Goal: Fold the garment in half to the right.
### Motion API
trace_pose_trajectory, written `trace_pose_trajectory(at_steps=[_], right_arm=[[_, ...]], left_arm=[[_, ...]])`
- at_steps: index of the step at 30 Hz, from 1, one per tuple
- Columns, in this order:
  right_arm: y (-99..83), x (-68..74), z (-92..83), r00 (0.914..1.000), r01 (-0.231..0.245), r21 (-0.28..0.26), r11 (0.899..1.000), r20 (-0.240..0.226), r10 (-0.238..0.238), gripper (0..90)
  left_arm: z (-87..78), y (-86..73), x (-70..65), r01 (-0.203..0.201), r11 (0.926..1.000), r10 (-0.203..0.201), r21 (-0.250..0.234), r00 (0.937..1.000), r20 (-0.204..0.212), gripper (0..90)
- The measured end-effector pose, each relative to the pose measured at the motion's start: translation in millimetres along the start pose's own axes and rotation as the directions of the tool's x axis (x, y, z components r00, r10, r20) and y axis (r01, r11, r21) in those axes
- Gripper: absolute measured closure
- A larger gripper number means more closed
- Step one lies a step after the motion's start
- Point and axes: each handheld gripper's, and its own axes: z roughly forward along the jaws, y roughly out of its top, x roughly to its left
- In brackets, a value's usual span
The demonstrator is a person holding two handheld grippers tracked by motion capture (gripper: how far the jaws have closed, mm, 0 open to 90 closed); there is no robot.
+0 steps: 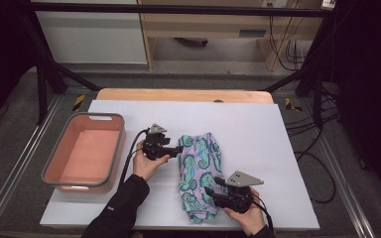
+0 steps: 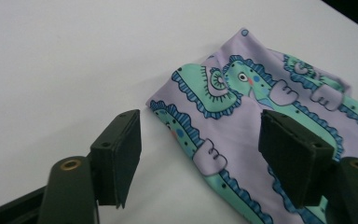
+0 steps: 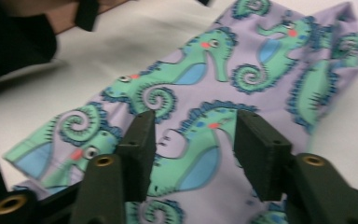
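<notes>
Lilac fabric printed with green and blue seahorses lies folded into a long strip on the white bench [image 1: 258, 129], roughly at the middle of the board and running from the far side toward the person. This cloth [image 1: 201, 173] rests flat, one end nearer the front edge, the other end pointing away.

At the cloth's left edge, near its far end, the left gripper [image 1: 174, 148] is held level in the person's left hand [image 1: 146, 163]. In the left gripper view its jaws stand spread, nothing pinched: a corner of the cloth [image 2: 242, 107] lies on the bench below and between them, one jaw over bare white board, the other over the print. The pads press on nothing.

Over the cloth's near end, at its right edge, the right gripper [image 1: 213, 192] sits in the right hand [image 1: 248, 218], pointing left across the fabric. The right gripper view shows its jaws spread too, hanging above the seahorse print [image 3: 214, 93] with the cloth lying loose beneath them and not caught between the pads.

Left of the cloth, well apart from it, a pink basin [image 1: 62, 173] with a grey rim stands at the bench's left side.
</notes>
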Motion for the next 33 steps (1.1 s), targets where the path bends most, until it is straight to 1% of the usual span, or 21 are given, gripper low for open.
trace_pose_trajectory(at_steps=[3, 4, 7, 10, 12, 15, 19, 22, 23, 25, 29, 32, 33], right_arm=[[-1.2, -9.6, -3.0, 0.9999, -0.009, 0.003, 1.000, 0.011, 0.009, 39.5], [-1.9, -12.8, -4.6, 0.9998, -0.017, 0.005, 1.000, 0.015, 0.016, 37.2], [-3.9, -19.9, -7.3, 0.9991, -0.031, 0.009, 0.999, 0.029, 0.031, 31.4], [-5.9, -27.4, -9.6, 0.9985, -0.051, 0.030, 0.998, 0.025, 0.050, 24.8], [-7.3, -31.5, -10.8, 0.9980, -0.059, 0.040, 0.997, 0.027, 0.058, 22.6], [-9.0, -35.7, -13.2, 0.9974, -0.065, 0.046, 0.997, 0.035, 0.064, 20.5], [-10.0, -39.7, -16.7, 0.9962, -0.081, 0.045, 0.996, 0.036, 0.079, 17.7], [-11.4, -41.6, -18.9, 0.9961, -0.081, 0.049, 0.996, 0.040, 0.079, 15.9], [-11.8, -42.5, -19.4, 0.9966, -0.075, 0.052, 0.996, 0.039, 0.073, 15.4], [-12.5, -43.5, -20.2, 0.9957, -0.086, 0.057, 0.995, 0.040, 0.084, 14.2], [-13.2, -43.9, -21.5, 0.9958, -0.084, 0.061, 0.995, 0.042, 0.081, 13.8], [-12.8, -43.4, -21.6, 0.9960, -0.083, 0.056, 0.995, 0.038, 0.081, 13.7], [-12.9, -43.3, -21.6, 0.9961, -0.082, 0.058, 0.995, 0.037, 0.080, 13.6]], left_arm=[[-9.7, -4.5, -0.5, -0.016, 0.9999, 0.016, 0.006, 0.9998, 0.011, 20.7], [-11.7, -5.5, -1.0, -0.016, 0.9998, 0.016, 0.008, 0.9998, 0.013, 17.5], [-19.8, -8.2, -2.5, -0.027, 0.9996, 0.027, 0.005, 0.9994, 0.021, 14.8], [-24.7, -9.2, -4.3, -0.038, 0.9993, 0.038, -0.002, 0.9990, 0.024, 10.4], [-26.8, -8.6, -5.4, -0.036, 0.9994, 0.036, -0.001, 0.9988, 0.034, 7.9], [-27.6, -6.3, -7.1, -0.043, 0.9991, 0.043, -0.006, 0.9985, 0.035, 5.6], [-25.0, -0.4, -9.4, -0.038, 0.9993, 0.038, -0.003, 0.9989, 0.026, 4.4], [-21.0, 2.9, -10.5, -0.037, 0.9993, 0.038, -0.004, 0.9987, 0.034, 4.4], [-19.1, 3.9, -11.2, -0.039, 0.9993, 0.039, -0.003, 0.9988, 0.031, 4.4], [-14.3, 6.1, -12.6, -0.043, 0.9991, 0.043, 0.001, 0.9987, 0.029, 4.4], [-4.8, 9.5, -15.2, -0.043, 0.9990, 0.042, 0.015, 0.9988, 0.023, 4.4], [0.9, 12.3, -16.2, -0.040, 0.9991, 0.040, 0.015, 0.9990, 0.020, 4.4], [3.5, 13.7, -16.5, -0.033, 0.9993, 0.033, 0.016, 0.9993, 0.016, 4.4]])
